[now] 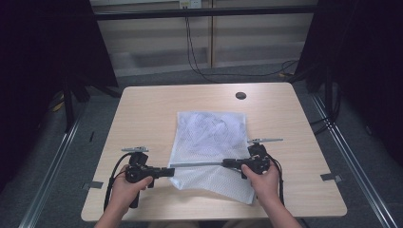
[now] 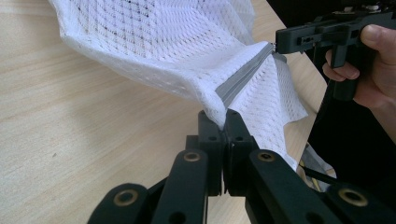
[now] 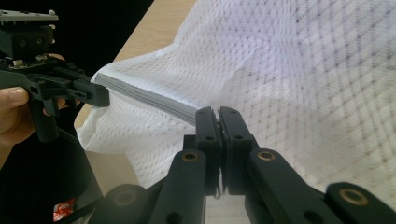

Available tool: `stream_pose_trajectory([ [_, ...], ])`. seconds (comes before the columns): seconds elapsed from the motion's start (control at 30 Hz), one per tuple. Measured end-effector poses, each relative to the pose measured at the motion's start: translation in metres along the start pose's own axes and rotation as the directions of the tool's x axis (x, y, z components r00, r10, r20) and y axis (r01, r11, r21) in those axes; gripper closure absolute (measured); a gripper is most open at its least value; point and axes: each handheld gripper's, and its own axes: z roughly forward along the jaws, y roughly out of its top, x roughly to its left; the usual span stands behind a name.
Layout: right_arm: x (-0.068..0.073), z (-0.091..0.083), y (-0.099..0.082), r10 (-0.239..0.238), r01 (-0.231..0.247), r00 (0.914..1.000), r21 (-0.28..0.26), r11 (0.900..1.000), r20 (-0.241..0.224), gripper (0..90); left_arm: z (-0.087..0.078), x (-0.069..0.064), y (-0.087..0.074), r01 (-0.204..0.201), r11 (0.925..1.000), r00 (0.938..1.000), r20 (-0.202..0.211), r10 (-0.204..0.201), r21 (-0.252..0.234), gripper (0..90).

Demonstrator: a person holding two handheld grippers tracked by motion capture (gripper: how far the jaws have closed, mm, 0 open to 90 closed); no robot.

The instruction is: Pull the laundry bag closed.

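High view, near edge: person's left hand [image 1: 127, 183] and right hand [image 1: 263, 179] enter from bottom of frame, one gripper each.
Left gripper [image 1: 167, 171]: lower left of centre, jaws pressed together, pinching the left end of the zipper; in left gripper view the jaws [image 2: 223, 122] clamp the mesh right at the grey tape.
Right gripper [image 1: 226, 164]: lower right of centre, jaws also closed, pinching the zipper's other end; seen again in right gripper view [image 3: 218, 115].
Zipper [image 1: 196, 164]: grey strip, long axis runs left-right across the frame, pulled taut and lifted between the two grippers.
Mesh bag [image 1: 211, 135]: white, mid-frame on the table [image 1: 142, 109], body extends away toward the top of frame.
Key relation: zipper line joins the two grippers directly; likely next move runs along that axis. Neither hand is clearly nearer.
Far: dark round cap [image 1: 241, 95] near the table's far edge, well apart from the bag.
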Motion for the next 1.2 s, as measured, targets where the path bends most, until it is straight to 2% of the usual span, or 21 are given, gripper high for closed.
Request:
stream_pose_trajectory([
  [0.43,-0.003,-0.003,-0.002,-0.007,0.007,1.0000,0.005,1.0000,0.007,87.8,0.001,-0.001,0.000,-0.001,1.0000,1.0000,-0.004,0.001,0.002,88.3],
  [0.6,-0.007,-0.006,-0.003,0.009,-0.009,0.9999,-0.003,1.0000,0.006,87.8,0.000,0.000,0.000,-0.001,1.0000,1.0000,-0.001,0.001,0.004,88.3],
  [1.2,-0.011,-0.012,-0.004,0.012,-0.012,0.9998,-0.002,0.9999,0.016,87.8,0.000,-0.001,0.000,0.005,1.0000,1.0000,-0.003,-0.005,0.008,88.3],
])
